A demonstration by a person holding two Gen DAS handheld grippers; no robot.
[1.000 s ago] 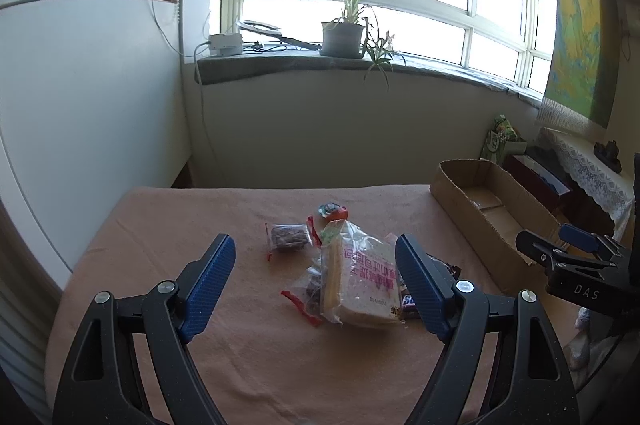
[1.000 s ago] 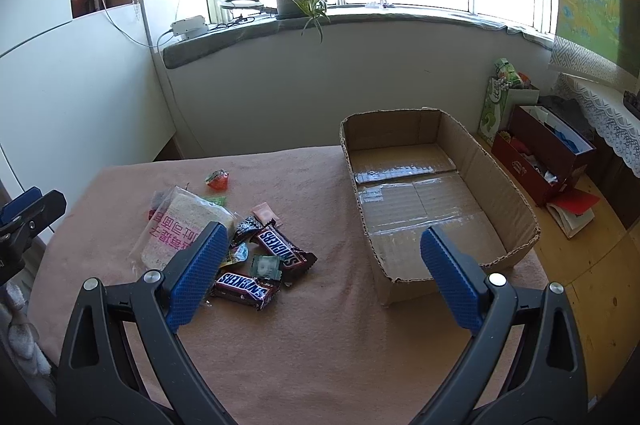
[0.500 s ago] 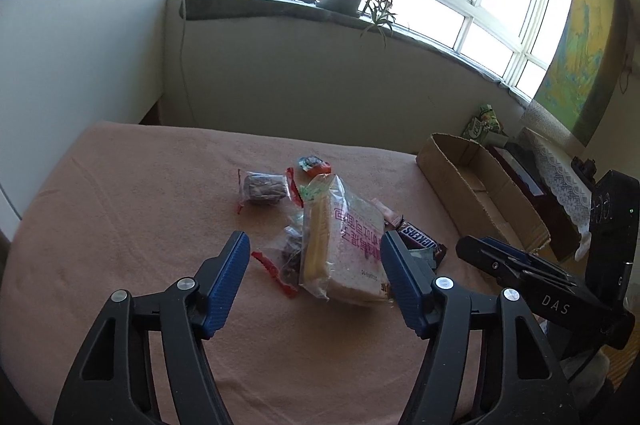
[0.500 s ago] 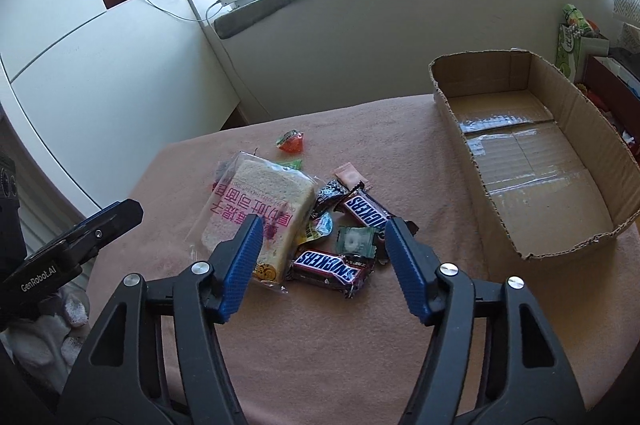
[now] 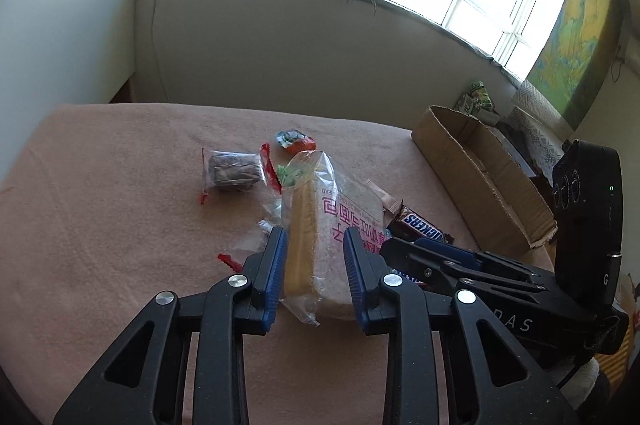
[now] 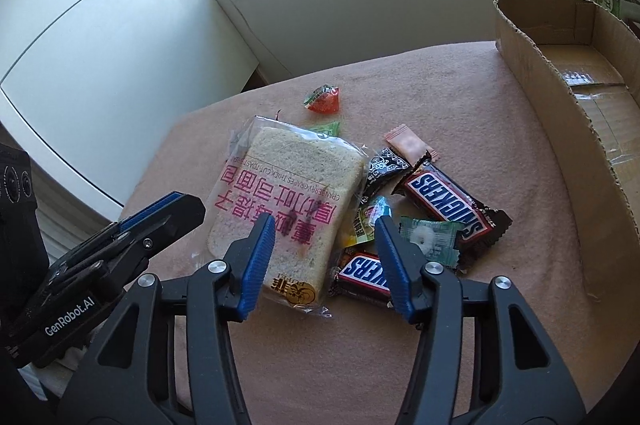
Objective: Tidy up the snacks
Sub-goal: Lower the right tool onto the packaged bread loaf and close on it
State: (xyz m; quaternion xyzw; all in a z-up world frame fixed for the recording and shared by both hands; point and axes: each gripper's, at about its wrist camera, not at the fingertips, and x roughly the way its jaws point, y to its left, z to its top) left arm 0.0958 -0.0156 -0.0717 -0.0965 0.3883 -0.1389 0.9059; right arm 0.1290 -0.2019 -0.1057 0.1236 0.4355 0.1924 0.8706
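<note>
With both tools lowered over the snack pile, I read the left gripper as the nearer one to the bagged toast slice. Its blue pads stand at a narrow gap astride the near crust edge of the slice, one on each side; whether the pads already touch the wrapper I cannot tell. The slice lies flat on the pink tablecloth, its long axis running from near to far, directly ahead of the left gripper.

I hold the right gripper at a medium gap, with nothing between its jaws. It hovers over the near right corner of the slice and the loose small sweets just beside it. To its right lie two Snickers bars: one angled from far-left to near-right, the other close under the right pad. A green mint packet sits between them.

Farther out, a red jelly cup rests beyond the slice, apart from it. The cardboard box stands along the right side of the table, well apart from the pile; the part of its floor that shows is bare.

Judgement: the coming move is a pinch across the short axis of the slice by the left gripper, then a carry rightward to the box. The thin wrapper may slip or crumple.
</note>
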